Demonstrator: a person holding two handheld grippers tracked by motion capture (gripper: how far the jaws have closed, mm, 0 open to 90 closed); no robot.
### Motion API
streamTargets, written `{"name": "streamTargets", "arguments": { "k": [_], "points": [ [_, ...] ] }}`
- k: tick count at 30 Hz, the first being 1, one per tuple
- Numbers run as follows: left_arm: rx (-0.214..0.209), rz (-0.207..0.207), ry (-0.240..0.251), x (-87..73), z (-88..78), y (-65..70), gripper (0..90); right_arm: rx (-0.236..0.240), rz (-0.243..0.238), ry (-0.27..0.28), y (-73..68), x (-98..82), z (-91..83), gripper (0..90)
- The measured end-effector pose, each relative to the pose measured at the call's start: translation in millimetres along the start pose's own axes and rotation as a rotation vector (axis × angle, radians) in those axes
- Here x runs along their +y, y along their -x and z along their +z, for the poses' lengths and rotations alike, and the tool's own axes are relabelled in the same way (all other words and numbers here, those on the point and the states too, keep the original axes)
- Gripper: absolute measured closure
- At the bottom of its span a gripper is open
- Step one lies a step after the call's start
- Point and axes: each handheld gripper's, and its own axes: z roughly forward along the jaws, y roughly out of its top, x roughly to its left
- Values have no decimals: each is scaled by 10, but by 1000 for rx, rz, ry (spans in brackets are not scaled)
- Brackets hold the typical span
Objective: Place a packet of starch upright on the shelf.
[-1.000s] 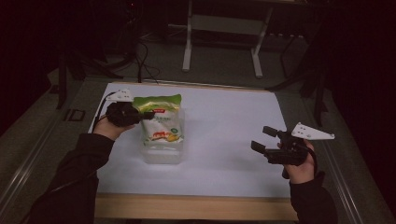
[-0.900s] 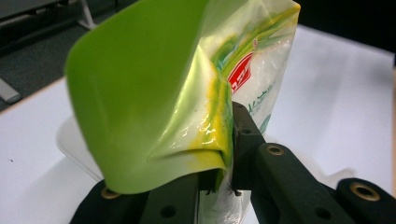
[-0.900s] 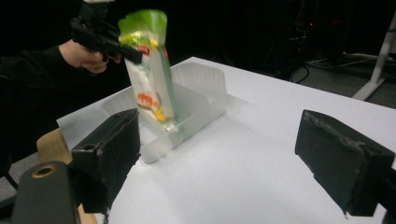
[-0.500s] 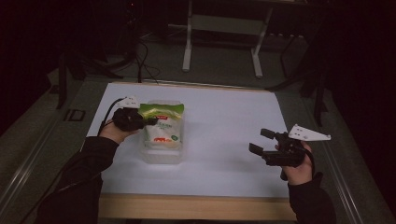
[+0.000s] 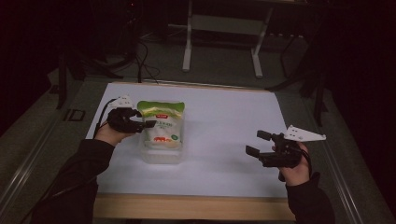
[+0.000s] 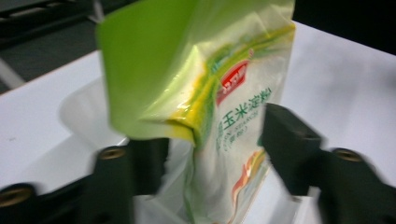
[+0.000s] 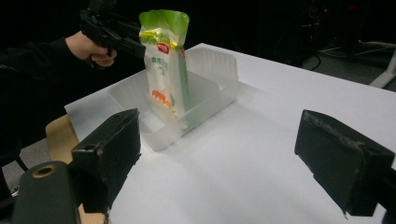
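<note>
Inside clear tub (image 5: 161,156), starch pouch (image 5: 162,123) upright (left gripper (image 5: 145,124) just opened)

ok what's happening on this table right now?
A person is working with two handheld grippers. The left gripper is at the top of a green-and-white starch pouch that stands upright in a clear plastic tray. Its jaws have just been opening: the pouch is between them but the pads are clear of it, so it looks released. The right gripper is held open over the white table, well off to the side, holding nothing.
</note>
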Motion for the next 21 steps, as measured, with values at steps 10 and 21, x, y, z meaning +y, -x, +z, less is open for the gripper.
{"name": "streamTargets", "arguments": {
  "k": [10,21],
  "points": [
    [29,-78,103,-86,-321,87,11,2,-1,-4,-13,1,0,142],
    [42,-72,95,-274,-506,365,11,1,2,-1,-9,-14,-7,143]
  ]
}}
